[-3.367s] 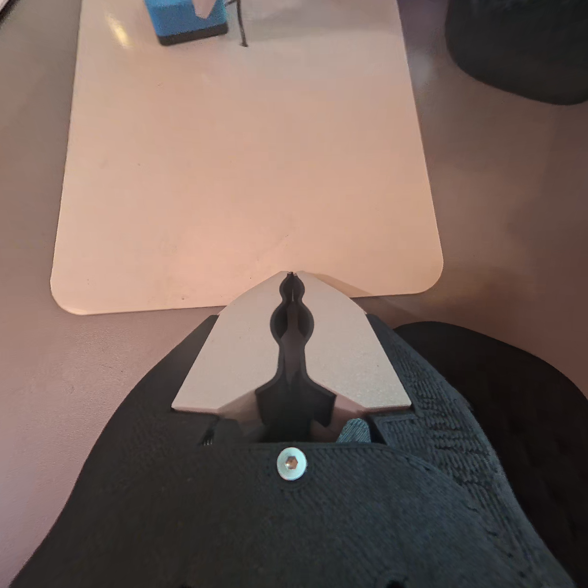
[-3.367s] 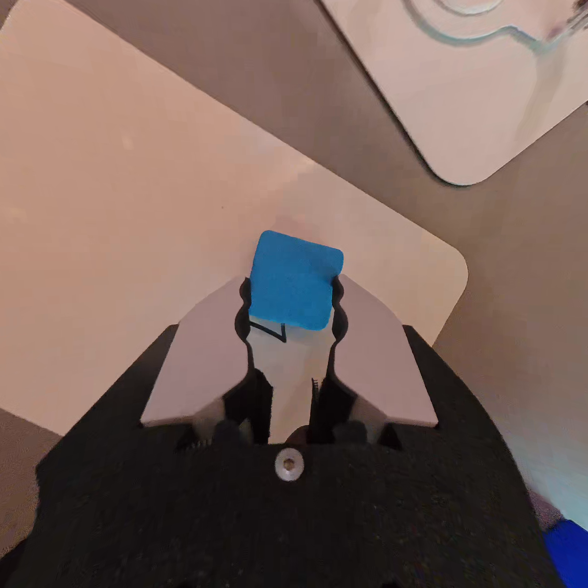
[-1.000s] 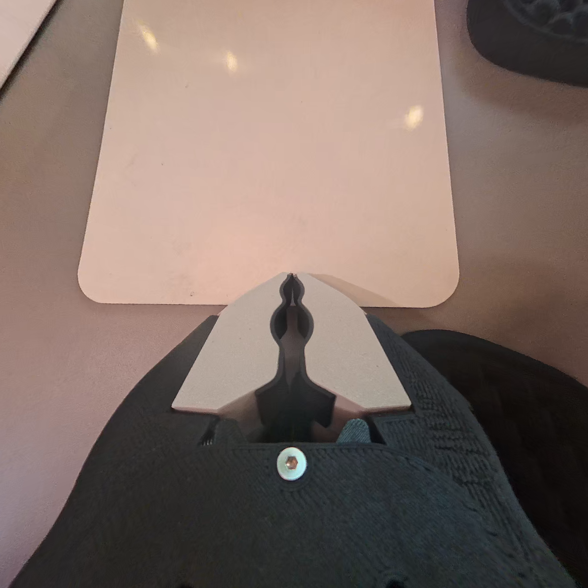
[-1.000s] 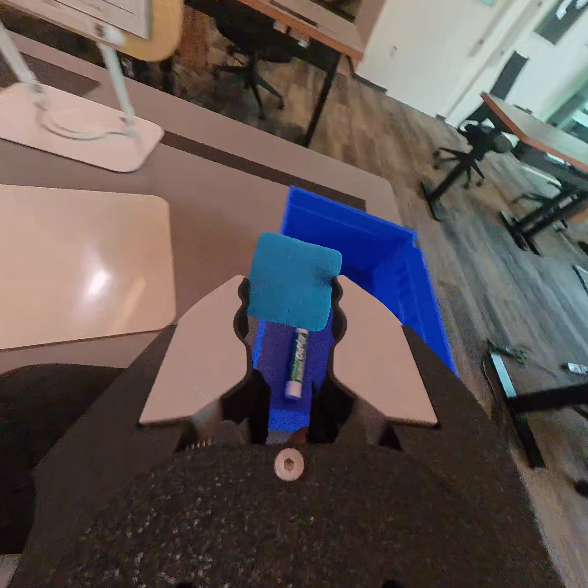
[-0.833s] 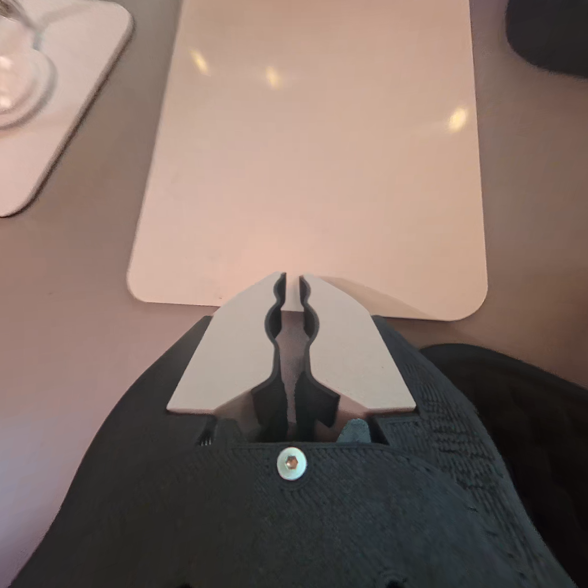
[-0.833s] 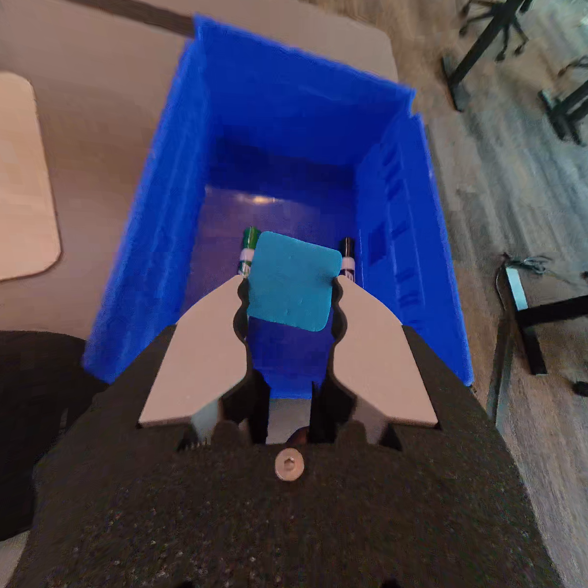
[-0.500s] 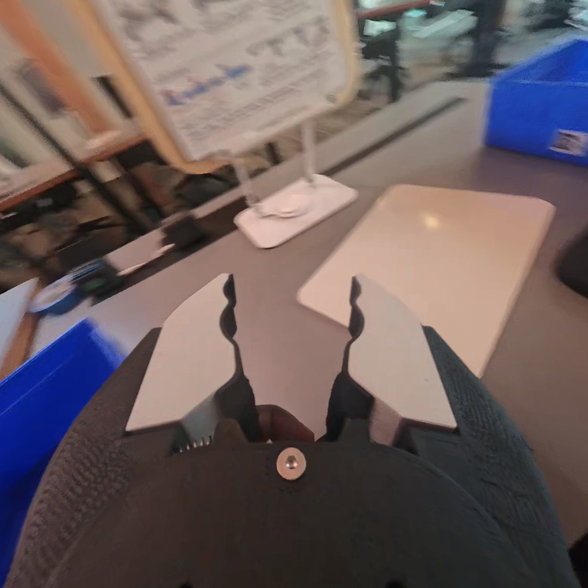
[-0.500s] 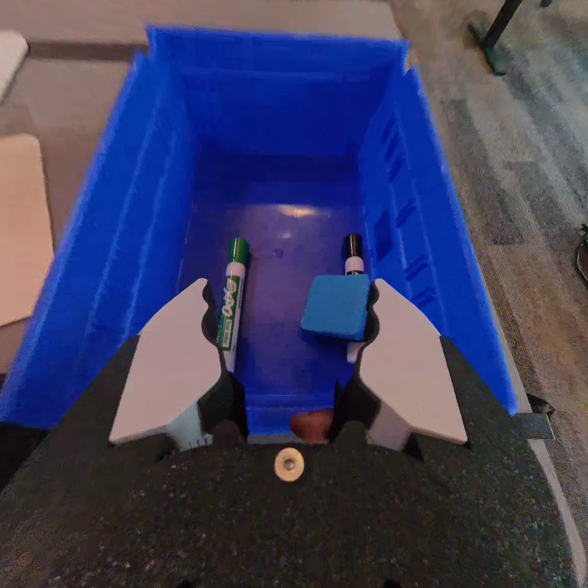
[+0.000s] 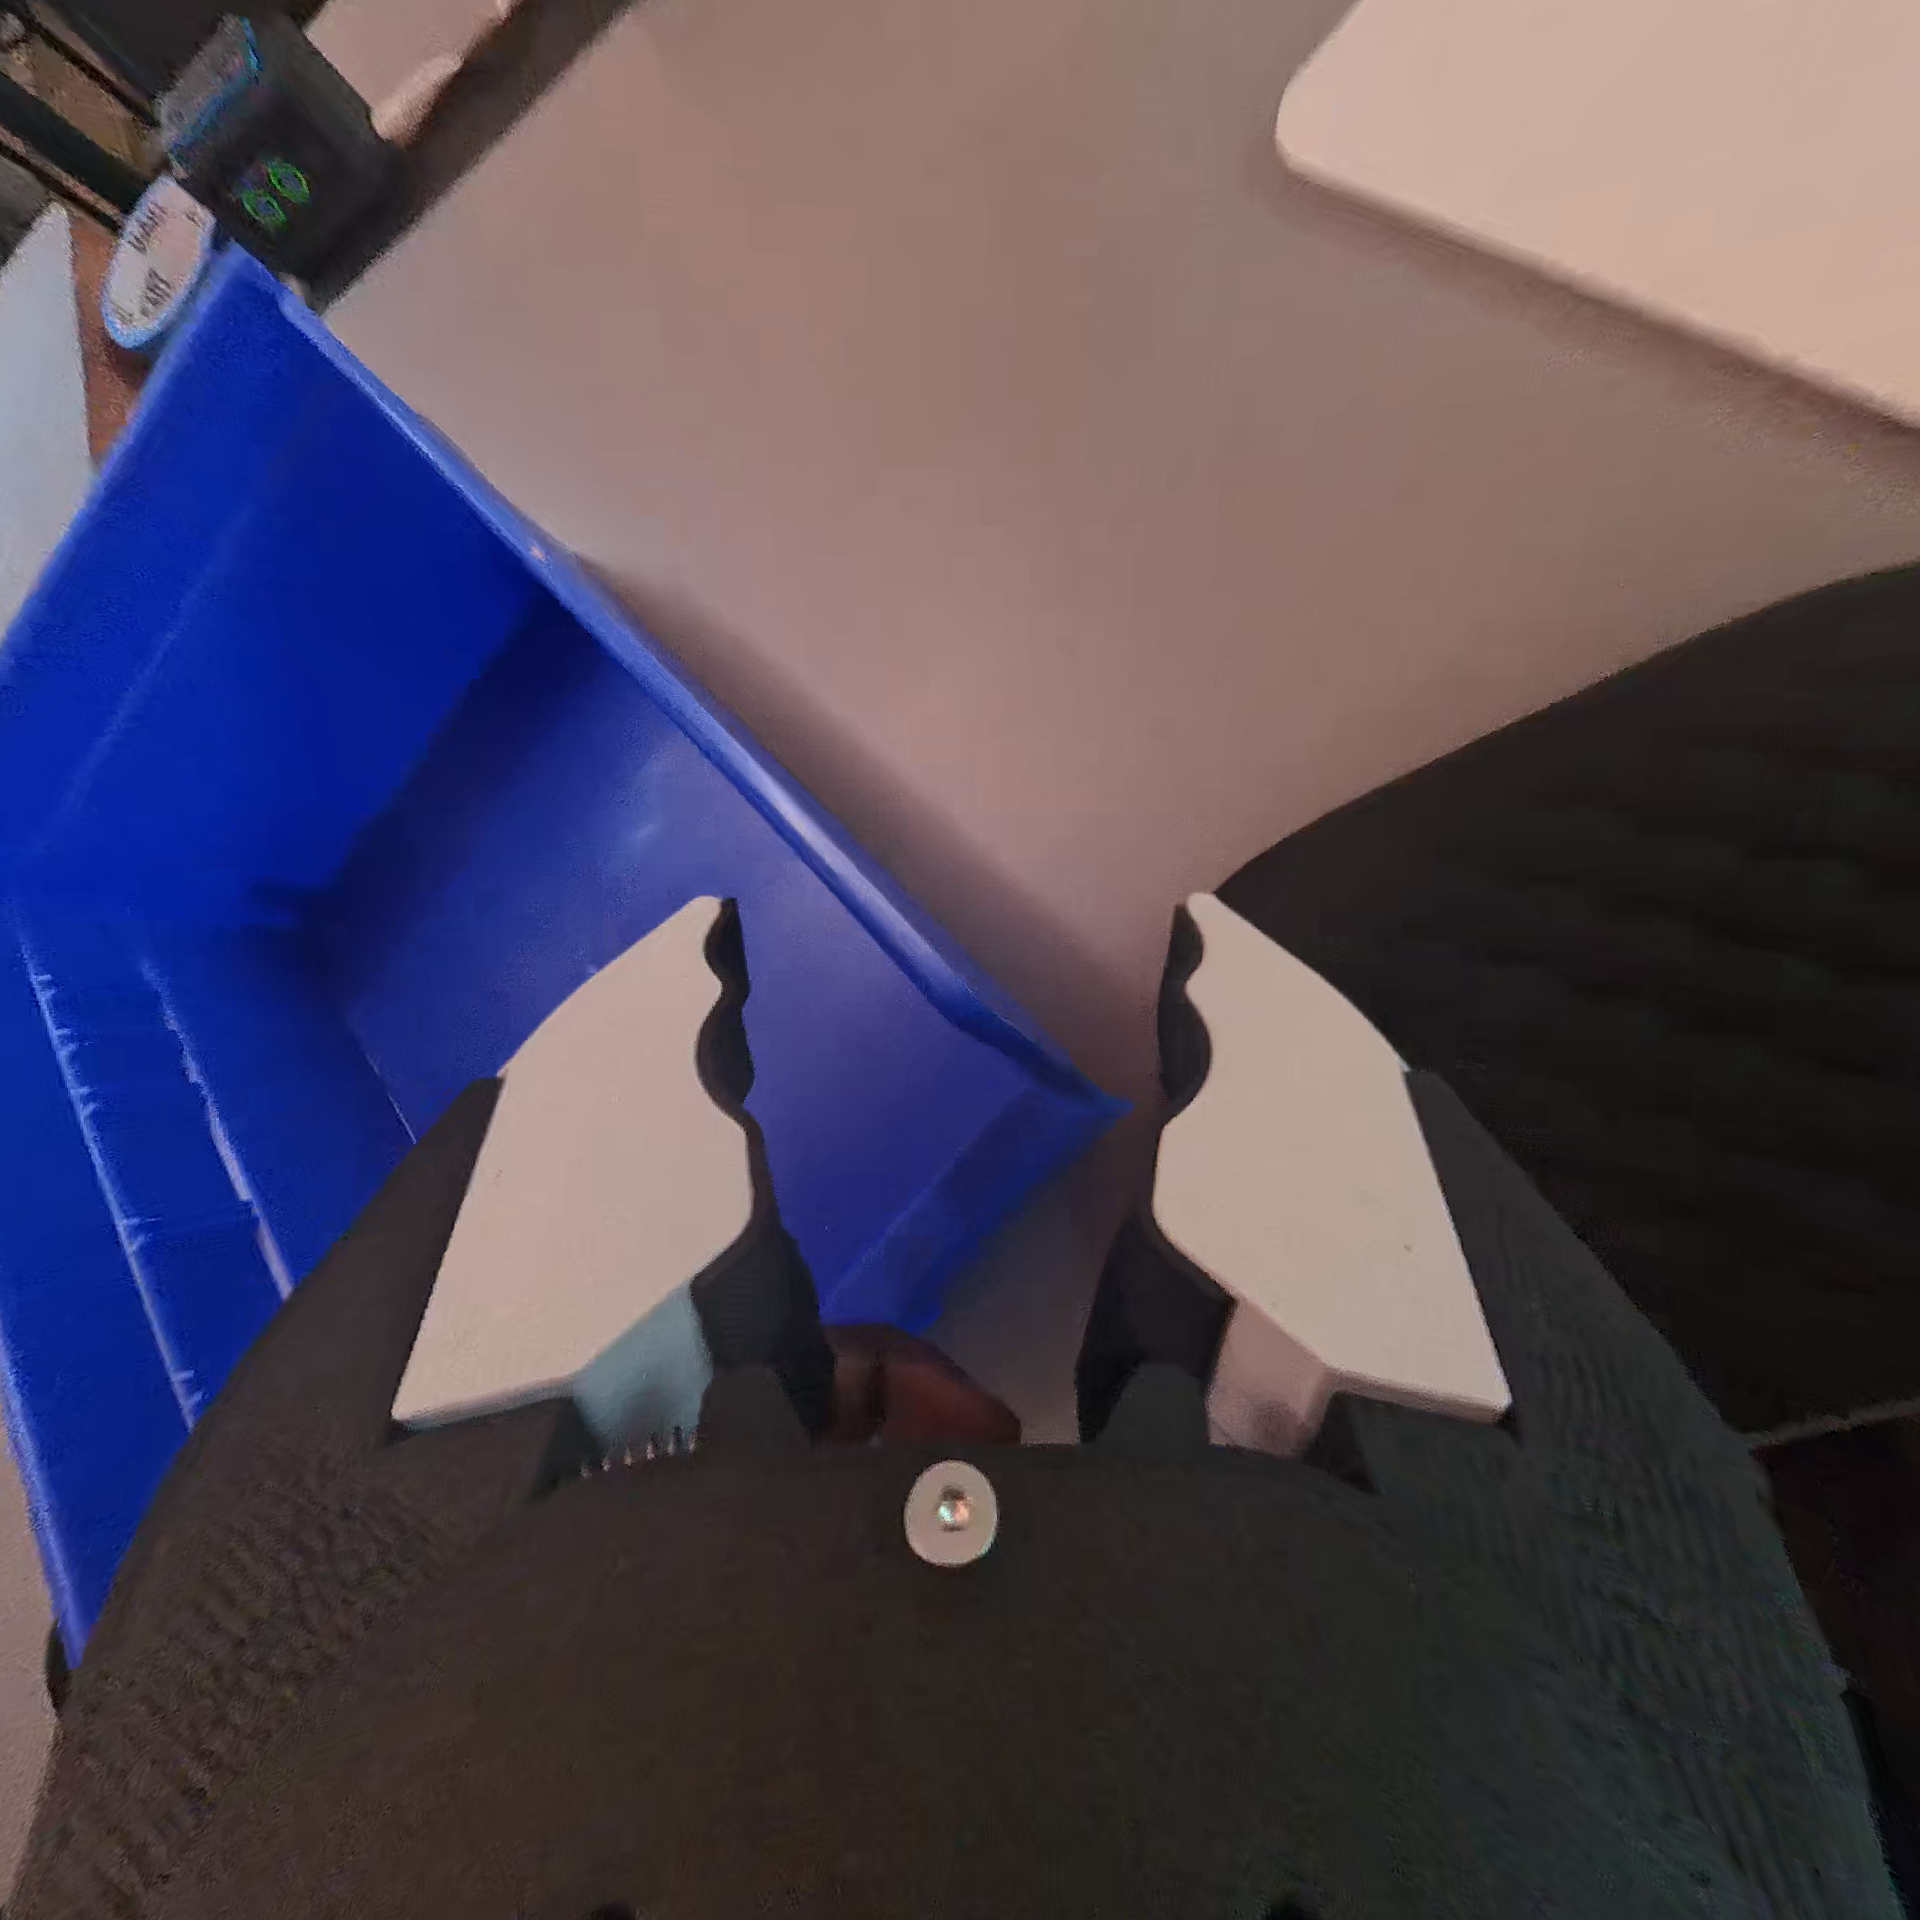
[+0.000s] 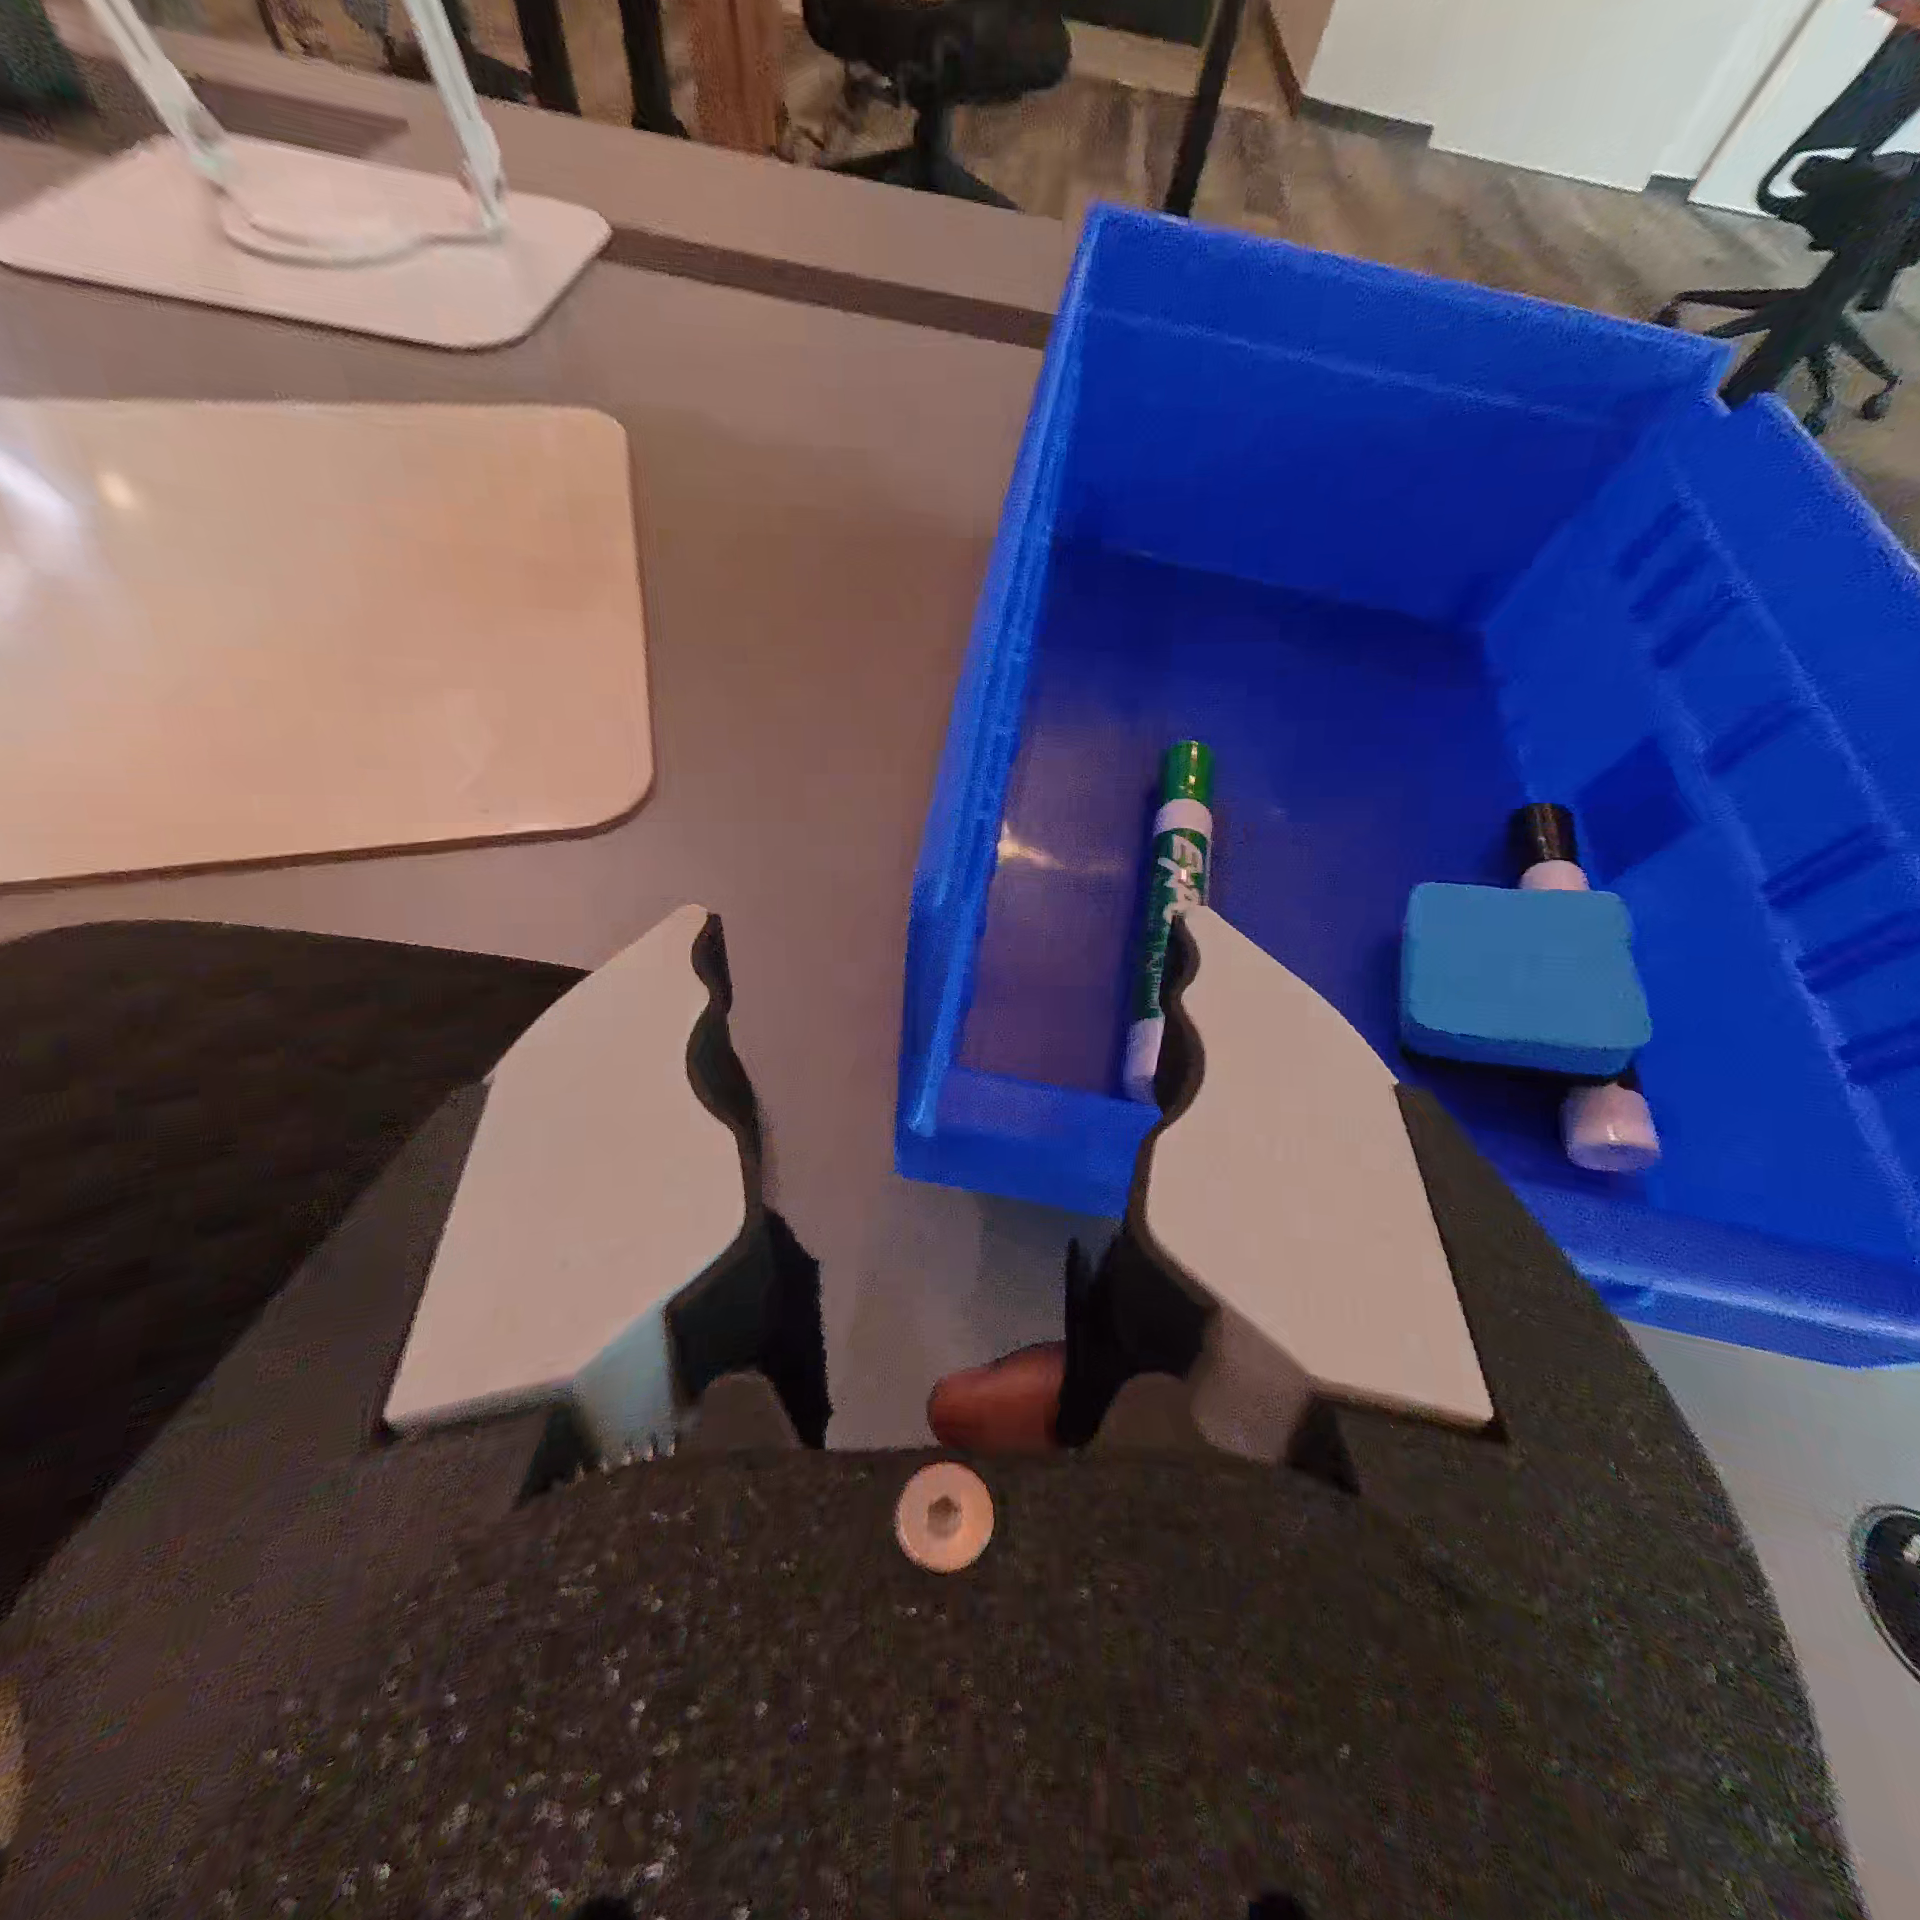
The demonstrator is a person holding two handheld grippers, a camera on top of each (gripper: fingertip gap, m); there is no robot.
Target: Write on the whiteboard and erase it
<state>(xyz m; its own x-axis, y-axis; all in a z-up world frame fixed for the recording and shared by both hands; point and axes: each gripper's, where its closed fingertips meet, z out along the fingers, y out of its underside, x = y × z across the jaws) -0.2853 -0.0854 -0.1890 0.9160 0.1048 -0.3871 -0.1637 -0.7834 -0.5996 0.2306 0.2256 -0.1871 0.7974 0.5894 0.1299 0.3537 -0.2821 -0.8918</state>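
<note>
**Open lane between whiteboard and bin**

My right gripper (image 10: 940,940), jaws spread and empty, faces bare table (image 10: 821,582) between the whiteboard (image 10: 312,634) and the blue bin (image 10: 1039,665). The bin's walls fence in the green marker (image 10: 1172,894) and eraser (image 10: 1522,977).

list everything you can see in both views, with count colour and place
whiteboard: 1, white, flat on the table, left of the right-hand bin
blue bin: 2, one right of the whiteboard holding the pens and eraser, the other in the left wrist view with nothing visible inside
green marker: 1, lying on the right-hand bin's floor by its left wall
black-capped marker: 1, in that bin, under the eraser
eraser: 1, blue, lying across that marker
stand base: 1, white, behind the whiteboard
table: 1, grey-brown
office chairs: some, black, background floor
left gripper: open, nothing held
right gripper: open, nothing held
</note>
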